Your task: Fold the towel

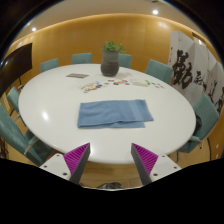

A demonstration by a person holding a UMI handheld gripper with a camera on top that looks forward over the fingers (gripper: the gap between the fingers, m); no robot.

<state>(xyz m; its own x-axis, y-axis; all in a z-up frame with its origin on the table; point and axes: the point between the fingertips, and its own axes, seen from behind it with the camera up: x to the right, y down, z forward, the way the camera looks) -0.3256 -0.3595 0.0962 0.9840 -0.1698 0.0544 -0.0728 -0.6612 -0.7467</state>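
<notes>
Gripper view, looking forward along the two fingers of the tongs [111, 160]. I held the tongs released: the two fingers stood well apart, the magenta pads [77, 156] facing each other across a wide gap, with nothing between them. Both fingertips sat at the near edge of the desk [40, 105] and touched no object that I could see.

The desk was a large, white, oval surface filling the middle of the view. The towel [115, 111], blue and lying flat, rested on the desk just beyond the fingers and roughly in line with the gap between them. It appeared to be a rectangle, its near edge slightly uneven; whether it was already doubled over I could not tell from this angle.

Farther back on the desk, beyond the towel, stood a dark pot holding a green plant [111, 58]. Just in front of the pot lay a scatter of papers [118, 84], and to their left a small dark flat item [77, 75], too small for me to identify.

Teal chairs [158, 70] ringed the desk on its far and lateral sides, pushed close to its rim. Behind them ran a warm wood-toned wall [75, 35], and on the right hung a white scroll bearing black calligraphy [183, 62].
</notes>
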